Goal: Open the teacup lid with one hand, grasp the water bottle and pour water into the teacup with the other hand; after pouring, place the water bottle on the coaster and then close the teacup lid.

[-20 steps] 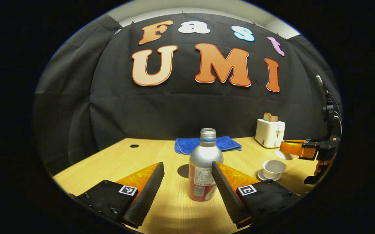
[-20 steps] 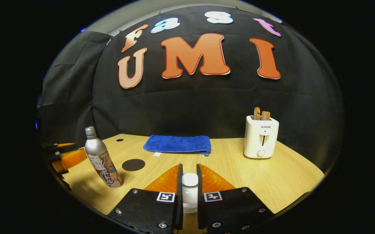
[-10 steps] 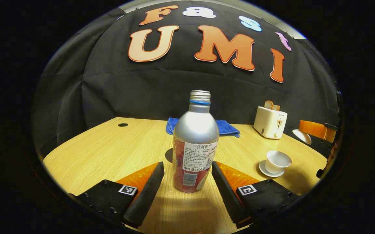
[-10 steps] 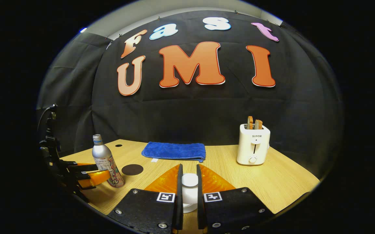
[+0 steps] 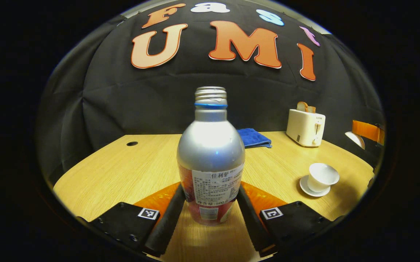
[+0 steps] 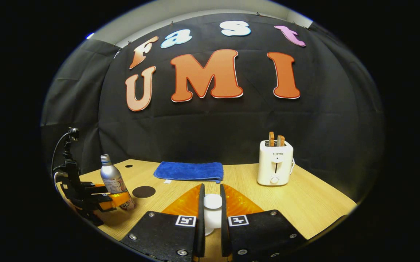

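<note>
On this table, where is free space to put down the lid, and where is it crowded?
Free wood lies between the toaster and the right gripper, which holds the lid, and left of the water bottle toward the table's hole. It is crowded around the bottle: the left gripper, the coaster and the blue cloth are near.

Right gripper (image 6: 210,214) clamped on white teacup lid (image 6: 212,213); far left, left gripper (image 6: 104,198) around upright water bottle (image 6: 112,181), beside dark coaster (image 6: 144,191)

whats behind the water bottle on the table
In the left gripper view, a blue towel lies behind the water bottle, its left part covered. The bottle also hides the table there.
</note>
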A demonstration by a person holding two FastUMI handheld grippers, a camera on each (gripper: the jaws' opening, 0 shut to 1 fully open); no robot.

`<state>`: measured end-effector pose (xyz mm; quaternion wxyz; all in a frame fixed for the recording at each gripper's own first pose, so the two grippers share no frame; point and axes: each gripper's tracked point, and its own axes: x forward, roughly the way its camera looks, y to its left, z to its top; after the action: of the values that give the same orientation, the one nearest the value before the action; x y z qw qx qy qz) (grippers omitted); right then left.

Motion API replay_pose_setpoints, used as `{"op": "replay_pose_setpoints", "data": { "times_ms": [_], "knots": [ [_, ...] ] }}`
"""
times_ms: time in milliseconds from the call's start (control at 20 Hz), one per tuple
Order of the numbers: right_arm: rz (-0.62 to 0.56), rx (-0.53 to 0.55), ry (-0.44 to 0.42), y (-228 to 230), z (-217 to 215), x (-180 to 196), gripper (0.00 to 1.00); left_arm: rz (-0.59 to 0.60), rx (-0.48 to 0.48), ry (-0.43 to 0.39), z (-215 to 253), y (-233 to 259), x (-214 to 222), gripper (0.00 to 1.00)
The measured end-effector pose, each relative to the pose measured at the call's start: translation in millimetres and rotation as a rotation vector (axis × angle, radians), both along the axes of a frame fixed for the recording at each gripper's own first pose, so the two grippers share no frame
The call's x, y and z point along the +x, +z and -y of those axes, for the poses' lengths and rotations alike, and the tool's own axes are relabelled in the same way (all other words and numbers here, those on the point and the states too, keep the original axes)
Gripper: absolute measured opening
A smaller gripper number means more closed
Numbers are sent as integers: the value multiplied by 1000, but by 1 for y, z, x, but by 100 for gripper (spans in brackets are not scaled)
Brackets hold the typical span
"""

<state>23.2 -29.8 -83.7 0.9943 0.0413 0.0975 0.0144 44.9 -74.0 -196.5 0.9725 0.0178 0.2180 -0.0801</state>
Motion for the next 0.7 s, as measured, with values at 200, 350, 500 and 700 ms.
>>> {"op": "replay_pose_setpoints", "data": {
  "times_ms": [200,350,500,700],
  "knots": [
    [3,-4,-8,0,7,-2,18,-1,93,-17,-7,5,-2,82],
    [16,-4,-16,3,11,-2,17,20,261,-65,-8,15,2,83],
    [17,-4,-20,5,15,-4,17,35,404,-139,7,17,4,83],
    [25,-22,-25,12,26,-9,18,42,555,-246,30,26,0,83]
  ]
}}
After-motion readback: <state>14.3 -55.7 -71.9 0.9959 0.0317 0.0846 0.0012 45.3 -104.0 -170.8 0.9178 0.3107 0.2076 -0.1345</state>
